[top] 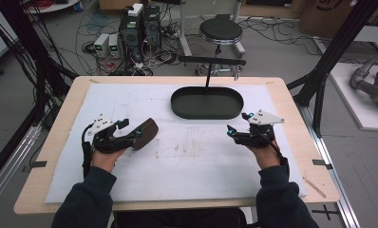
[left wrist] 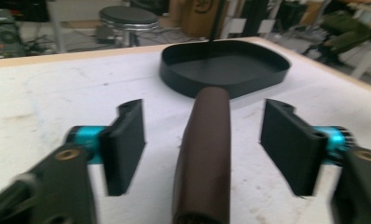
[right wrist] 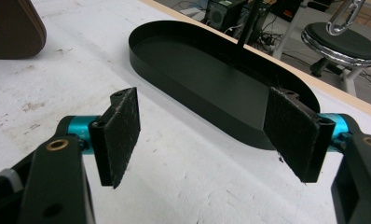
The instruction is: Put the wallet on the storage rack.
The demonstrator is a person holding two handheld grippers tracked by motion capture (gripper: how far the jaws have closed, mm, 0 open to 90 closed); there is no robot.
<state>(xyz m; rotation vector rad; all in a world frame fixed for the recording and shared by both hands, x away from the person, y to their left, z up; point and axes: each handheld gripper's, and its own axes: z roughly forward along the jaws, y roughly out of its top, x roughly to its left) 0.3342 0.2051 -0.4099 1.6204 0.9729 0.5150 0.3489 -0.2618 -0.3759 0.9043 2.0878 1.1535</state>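
A dark brown, rounded oblong case [top: 148, 132] lies on the white mat left of centre. My left gripper [top: 132, 129] is open around its near end. In the left gripper view the case [left wrist: 204, 149] runs lengthwise between the pads [left wrist: 125, 140], with a gap on each side. A black oval tray [top: 177, 105] sits empty at the mat's far centre and shows beyond the case as the tray [left wrist: 183, 79]. My right gripper [top: 238, 122] stands open over the mat, right of the tray, holding nothing. Its view has the right gripper [right wrist: 204, 98] facing the tray [right wrist: 211, 100], with the case [right wrist: 13, 28] at top left.
The white mat [top: 196, 161] covers most of a wooden table [top: 49, 156]. A thin black post with a crossbar [top: 211, 61] rises behind the tray. Beyond the table are a round stool [top: 220, 31], computer boxes [top: 139, 26] and loose cables on the floor.
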